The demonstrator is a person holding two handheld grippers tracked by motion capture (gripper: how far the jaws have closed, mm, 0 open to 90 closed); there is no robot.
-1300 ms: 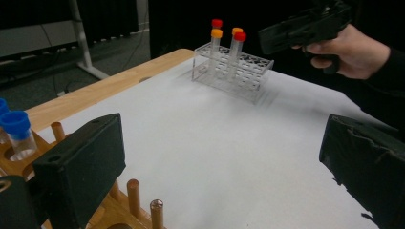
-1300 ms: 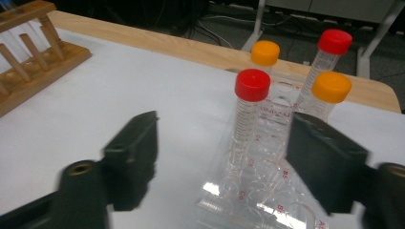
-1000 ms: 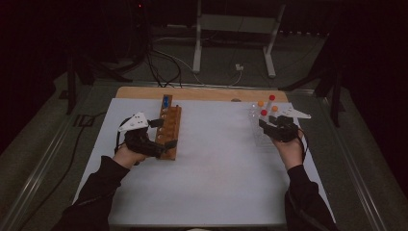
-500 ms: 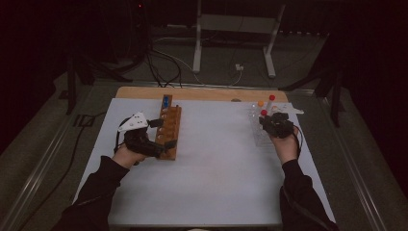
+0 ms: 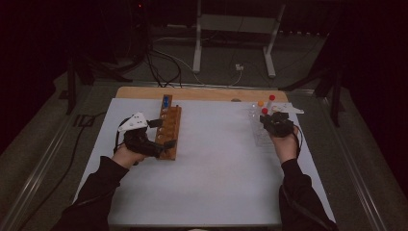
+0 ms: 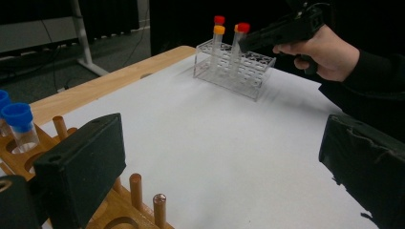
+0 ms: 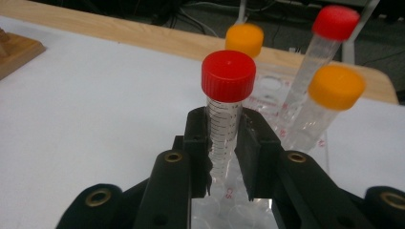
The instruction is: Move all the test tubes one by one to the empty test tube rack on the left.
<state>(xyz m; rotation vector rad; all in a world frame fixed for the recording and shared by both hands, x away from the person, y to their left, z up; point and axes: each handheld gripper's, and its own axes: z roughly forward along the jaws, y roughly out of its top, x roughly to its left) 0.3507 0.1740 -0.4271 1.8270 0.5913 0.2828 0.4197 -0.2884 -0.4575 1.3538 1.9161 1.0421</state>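
Tightly, the right gripper (image 7: pixel 223 155) pinched a red-capped tube (image 7: pixel 225 114) in the clear rack (image 5: pixel 260 132); the left gripper (image 6: pixel 224 167) gaped wide beside the wooden rack (image 5: pixel 169 132), bare table (image 5: pixel 216 159) between the racks.

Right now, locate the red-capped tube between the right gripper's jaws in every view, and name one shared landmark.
High view: red-capped tube at right, just ahead of the right gripper.
Left gripper view: top right, at the far gripper's tip.
Right gripper view: centre, between the jaws.
Shared landmark: clear rack.

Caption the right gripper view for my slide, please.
Hand-held gripper shut on a red-capped tube in a clear rack, orange-capped tubes behind.
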